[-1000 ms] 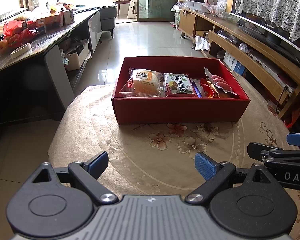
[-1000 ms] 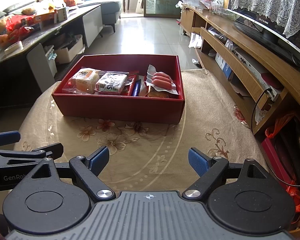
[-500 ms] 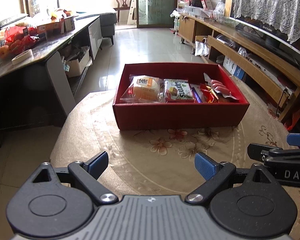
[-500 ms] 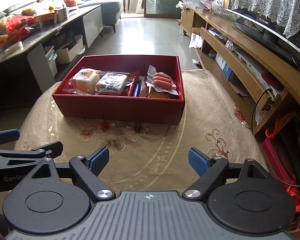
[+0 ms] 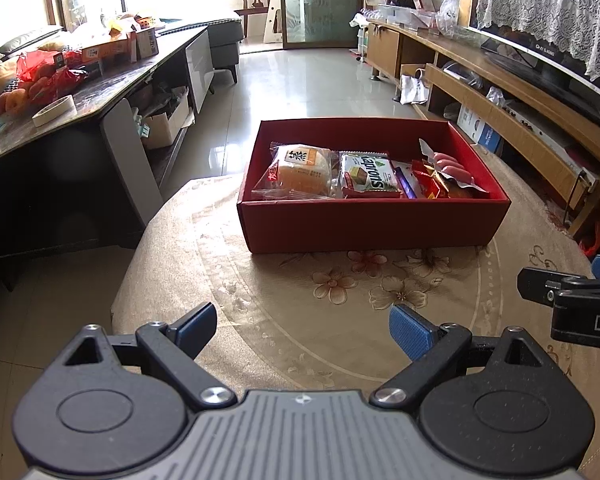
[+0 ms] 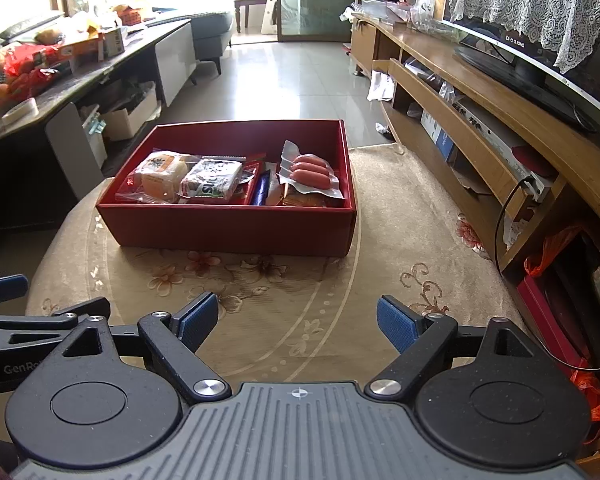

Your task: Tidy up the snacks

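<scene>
**On the round table, the snacks lie in the red box**

On the round table (image 5: 260,320) with the flowered cloth stands a red box (image 5: 374,224), and all the snacks I can see are inside it: a bread pack (image 5: 300,170) at the left, a green wafer pack (image 5: 370,176) beside it, a sausage pack (image 6: 312,172) at the right. No snack lies on the cloth, so the task seems nearly finished or finished.

The left gripper (image 5: 302,326) and the right gripper (image 6: 298,316) hover near the table's front edge, jaws wide apart, holding nothing.

The small packs between the wafer and the sausages overlap, and I cannot name them. The box's front wall hides their lower parts.
</scene>
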{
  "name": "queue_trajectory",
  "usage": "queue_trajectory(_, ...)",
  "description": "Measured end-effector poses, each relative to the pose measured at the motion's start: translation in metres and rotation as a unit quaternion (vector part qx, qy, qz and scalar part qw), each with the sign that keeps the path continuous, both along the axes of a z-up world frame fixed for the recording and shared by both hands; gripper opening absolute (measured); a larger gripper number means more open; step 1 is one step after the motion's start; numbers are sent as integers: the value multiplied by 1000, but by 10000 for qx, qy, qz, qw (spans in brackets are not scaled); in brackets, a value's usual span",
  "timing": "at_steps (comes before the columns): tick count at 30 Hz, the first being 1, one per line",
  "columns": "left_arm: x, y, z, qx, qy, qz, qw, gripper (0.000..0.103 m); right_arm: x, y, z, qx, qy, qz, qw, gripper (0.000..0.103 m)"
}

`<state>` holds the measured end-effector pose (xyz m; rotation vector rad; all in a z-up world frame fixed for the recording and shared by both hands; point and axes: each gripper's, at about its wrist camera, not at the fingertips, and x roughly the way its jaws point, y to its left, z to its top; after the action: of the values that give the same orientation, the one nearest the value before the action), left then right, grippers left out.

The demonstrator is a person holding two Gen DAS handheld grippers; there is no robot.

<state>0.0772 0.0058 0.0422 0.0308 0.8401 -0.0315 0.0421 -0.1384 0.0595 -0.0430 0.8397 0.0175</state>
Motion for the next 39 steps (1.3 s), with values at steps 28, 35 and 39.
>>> queue_trajectory(28, -56, -48, 18, 2465, -2752, 174, 9291, 102, -1, -9, 4, 12, -74, -81, 9999, 91)
queue_trajectory(35, -34, -45, 3, 1612, -1456, -139, 9760, 102, -1, -10, 4, 22, -32, -43, 10000, 92)
queue_trajectory(39, -41, -46, 8, 1313, -1056, -271, 9853, 102, 0, -9, 0, -5, 50, -2, 10000, 92)
